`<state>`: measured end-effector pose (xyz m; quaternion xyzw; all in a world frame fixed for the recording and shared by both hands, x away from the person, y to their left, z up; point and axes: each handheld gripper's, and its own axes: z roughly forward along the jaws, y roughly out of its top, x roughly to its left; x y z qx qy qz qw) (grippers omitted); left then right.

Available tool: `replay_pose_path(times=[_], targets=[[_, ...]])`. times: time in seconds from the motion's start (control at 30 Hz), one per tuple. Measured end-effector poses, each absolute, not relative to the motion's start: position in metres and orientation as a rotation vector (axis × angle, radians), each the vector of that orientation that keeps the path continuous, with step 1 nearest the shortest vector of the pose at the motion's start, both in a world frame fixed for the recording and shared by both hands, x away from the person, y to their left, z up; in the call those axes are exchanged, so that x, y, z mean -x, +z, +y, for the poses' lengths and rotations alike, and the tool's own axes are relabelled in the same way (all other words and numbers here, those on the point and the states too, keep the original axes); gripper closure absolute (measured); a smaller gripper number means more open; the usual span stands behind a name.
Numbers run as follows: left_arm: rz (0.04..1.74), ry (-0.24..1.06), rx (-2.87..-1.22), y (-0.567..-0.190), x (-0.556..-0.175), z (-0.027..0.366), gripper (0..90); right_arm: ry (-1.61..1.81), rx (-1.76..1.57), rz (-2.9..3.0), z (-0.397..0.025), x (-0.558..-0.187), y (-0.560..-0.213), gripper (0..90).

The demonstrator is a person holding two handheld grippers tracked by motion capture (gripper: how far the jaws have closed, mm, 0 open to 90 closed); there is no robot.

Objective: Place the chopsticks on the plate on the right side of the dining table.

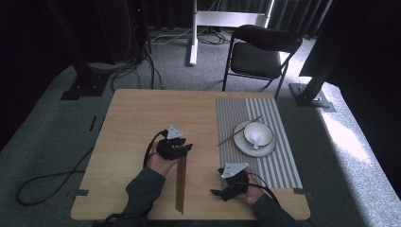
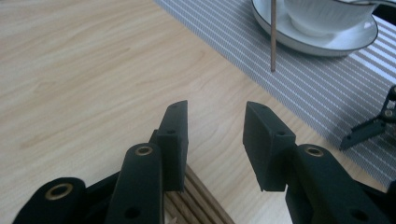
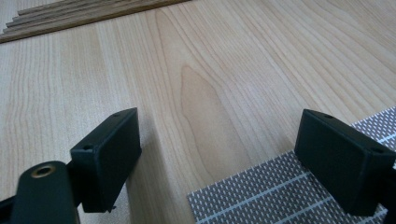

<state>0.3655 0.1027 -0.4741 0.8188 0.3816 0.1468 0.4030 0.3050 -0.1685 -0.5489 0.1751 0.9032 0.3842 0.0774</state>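
Black jaws of the left hand-held gripper [image 2: 215, 140] stand apart with nothing between them, poised over the near end of a bundle of dark sticks [image 2: 194, 203] that lies flat on the bench [image 2: 70, 70].

From the high view, the bench carries a striped mat [image 1: 279, 156] on its right half, and on the mat sits a plate [image 1: 242, 142] with a bowl [image 1: 258, 134] on it. One stick [image 1: 236, 132] lies apart from the rest, leaning across the plate's left rim with its lower tip on the mat. The bundle [image 1: 180, 184] runs from the left hand-held gripper [image 1: 179, 147] back toward the bench's near edge.

The right hand-held gripper [image 3: 219, 163] is spread wide and empty, hovering at the mat's near left corner [image 3: 261, 200].

Judged from here, the main risk is the pick: the sticks lie touching one another, so the left jaws could close on several at once, or pinch only the tip of one and let it pivot and drop. A sideways nudge could roll sticks off the near edge. The lone stick on the rim looks loosely balanced; a second one laid beside it could knock it off.
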Motion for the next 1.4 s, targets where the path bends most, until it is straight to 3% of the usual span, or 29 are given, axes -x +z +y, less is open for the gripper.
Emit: replay_pose_path(times=[1.4], targets=[[1.057,0.311,-2.059,-0.511,-0.336,0.136,60.7,1.149,-0.527,2.701,-0.168,-0.304,-0.549,13.5]])
